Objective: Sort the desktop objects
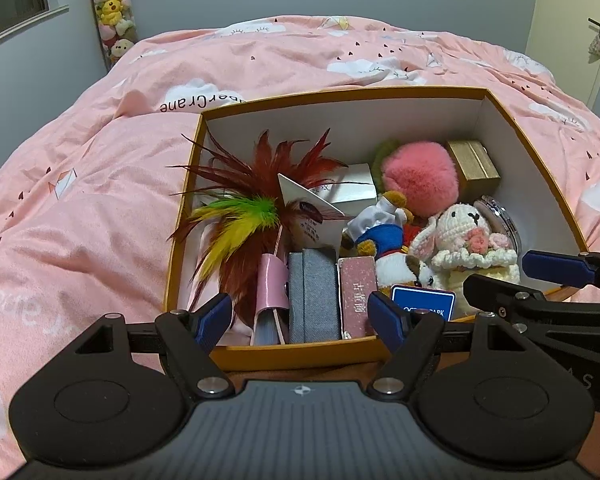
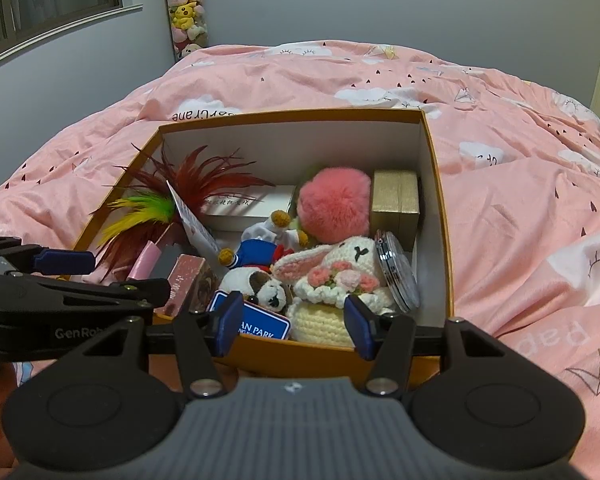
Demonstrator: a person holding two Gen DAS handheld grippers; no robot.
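An orange box (image 1: pixel 300 354) (image 2: pixel 436 184) with white inside walls sits on the bed, full of small objects: a red and green feather toy (image 1: pixel 256 200) (image 2: pixel 204 184), a pink pompom (image 1: pixel 420 178) (image 2: pixel 334 202), a gold box (image 1: pixel 474 164) (image 2: pixel 396 198), a crochet rabbit (image 1: pixel 466 236) (image 2: pixel 340 272), a sailor plush (image 1: pixel 384 232) (image 2: pixel 260 248), a blue plaque (image 1: pixel 422 304) (image 2: pixel 262 326) and a grey case (image 1: pixel 316 296). My left gripper (image 1: pixel 302 320) is open and empty at the box's near rim. My right gripper (image 2: pixel 294 326) is open and empty over the near rim, by the rabbit.
A pink quilt (image 1: pixel 100 200) (image 2: pixel 520 200) covers the bed all around the box. A tube of plush toys (image 1: pixel 112 8) (image 2: pixel 186 12) stands in the far corner by a window. A door (image 1: pixel 576 32) is at the far right.
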